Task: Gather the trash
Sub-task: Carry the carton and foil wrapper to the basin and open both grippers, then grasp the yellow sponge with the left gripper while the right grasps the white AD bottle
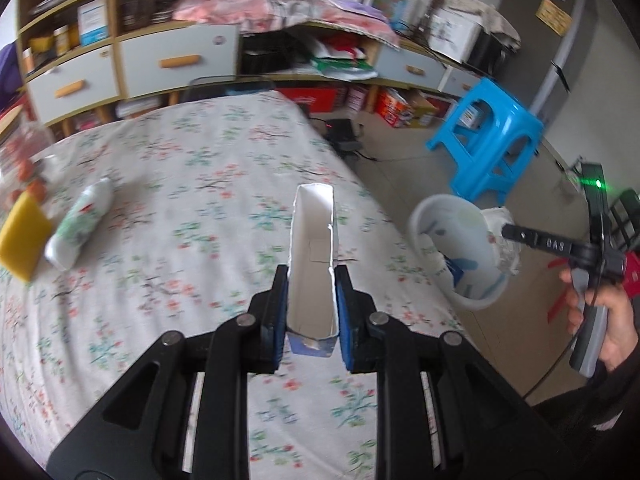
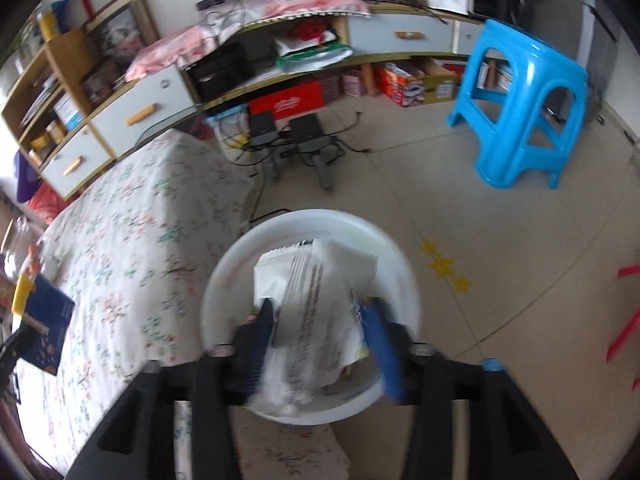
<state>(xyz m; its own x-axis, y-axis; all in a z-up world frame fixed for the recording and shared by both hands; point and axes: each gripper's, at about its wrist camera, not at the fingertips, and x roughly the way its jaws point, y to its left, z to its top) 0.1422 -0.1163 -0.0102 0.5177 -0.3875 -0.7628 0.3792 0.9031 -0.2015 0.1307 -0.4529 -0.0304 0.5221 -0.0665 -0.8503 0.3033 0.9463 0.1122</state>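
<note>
My left gripper (image 1: 312, 270) is shut on a tall white carton (image 1: 312, 240) with an open top and a blue base, held above the floral-clothed table (image 1: 192, 168). The white bin (image 2: 224, 280) stands on the floor by the table's edge, and shows in the left wrist view as the bin (image 1: 444, 216). My right gripper (image 2: 320, 308) hangs over its mouth with the jaws spread. A crumpled white wrapper (image 2: 316, 320) sits loosely between them, blurred. In the left wrist view a hand (image 1: 612, 320) holds that right gripper (image 1: 508, 234) beside the bin.
A green-and-white bottle (image 1: 80, 224) lies on the table next to a yellow sponge (image 1: 22, 240). A dark blue book (image 2: 48, 328) rests near the table's left edge. A blue plastic stool (image 2: 524, 100) stands on the tiled floor beyond the bin. Shelves and drawers line the far wall.
</note>
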